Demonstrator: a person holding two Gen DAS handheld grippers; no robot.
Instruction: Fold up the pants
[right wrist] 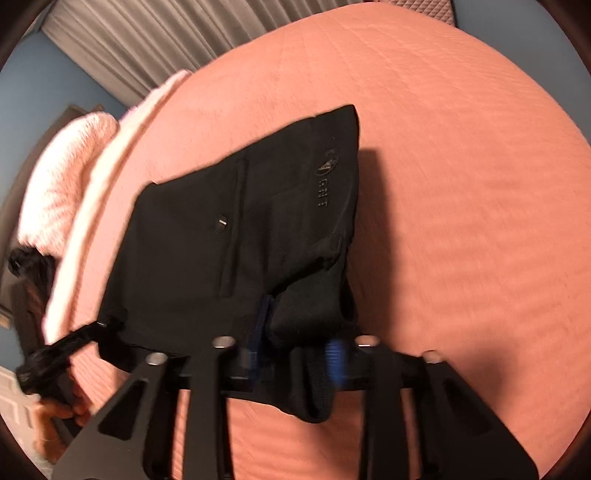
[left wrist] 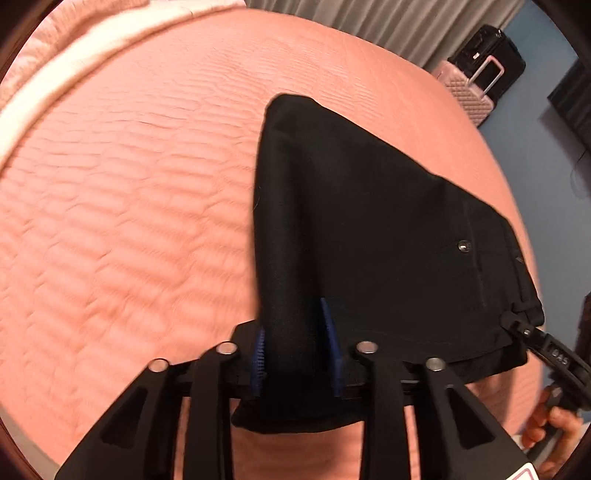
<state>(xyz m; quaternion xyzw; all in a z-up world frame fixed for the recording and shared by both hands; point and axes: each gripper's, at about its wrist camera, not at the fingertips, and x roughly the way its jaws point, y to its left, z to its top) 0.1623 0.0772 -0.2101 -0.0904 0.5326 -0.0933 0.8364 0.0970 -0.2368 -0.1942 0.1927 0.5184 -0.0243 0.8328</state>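
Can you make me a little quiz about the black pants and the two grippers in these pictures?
1. True or false: the black pants lie on a pink bedspread.
2. What is between the fingers of the left gripper? A) a towel B) pants fabric C) nothing
3. Fill in: beside the curtain stand a black suitcase and a ____ one.

Key
1. True
2. B; the right gripper pinches pants fabric too
3. pink
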